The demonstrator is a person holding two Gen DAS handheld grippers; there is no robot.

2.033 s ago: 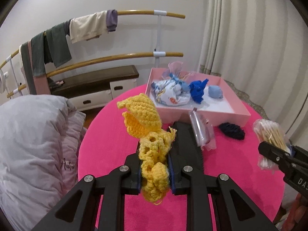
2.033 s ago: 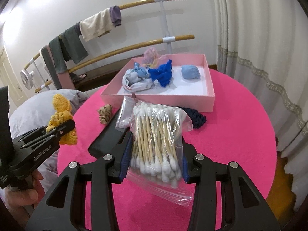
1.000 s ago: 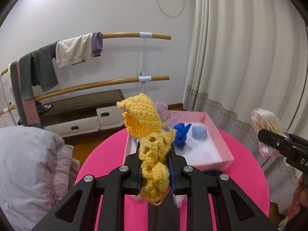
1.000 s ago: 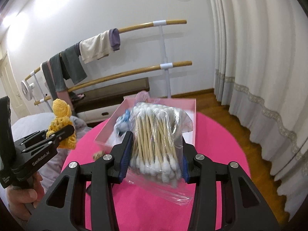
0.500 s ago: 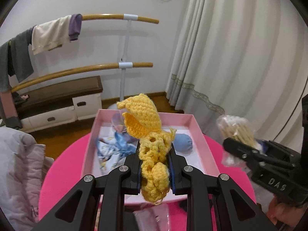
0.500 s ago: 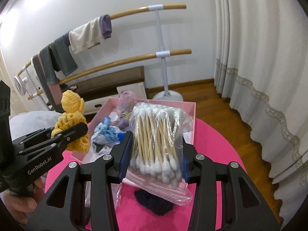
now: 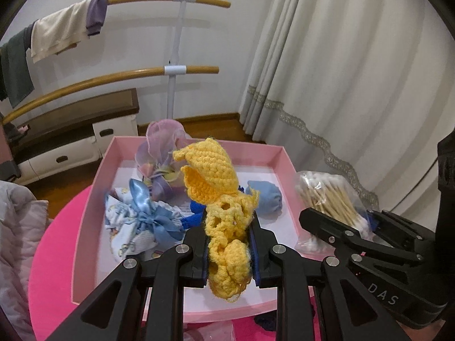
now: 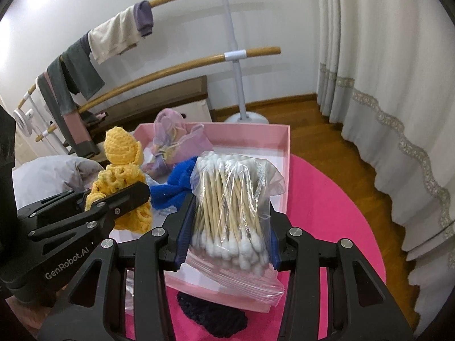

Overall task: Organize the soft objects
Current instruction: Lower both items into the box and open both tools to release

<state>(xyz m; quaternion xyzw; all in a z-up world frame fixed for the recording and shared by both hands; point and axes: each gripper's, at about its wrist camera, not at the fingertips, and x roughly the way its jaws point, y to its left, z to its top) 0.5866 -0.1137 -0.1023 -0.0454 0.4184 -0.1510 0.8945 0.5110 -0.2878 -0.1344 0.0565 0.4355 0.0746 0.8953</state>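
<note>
My left gripper is shut on a yellow crochet toy, held over the pink box. In the right wrist view the same yellow crochet toy hangs at the box's left side. My right gripper is shut on a clear bag of cotton swabs over the near right part of the pink box. Inside the box lie a printed pouch with a blue bow, a lilac pouch, a blue knit piece and a pale blue roll.
The box sits on a round pink table. A dark knit item lies on the table in front of the box. A rail with hung clothes, a low bench, curtains and a grey quilt surround the table.
Both grippers have come forward and down over the pink box with their loads still held. The box now fills more of each view.
</note>
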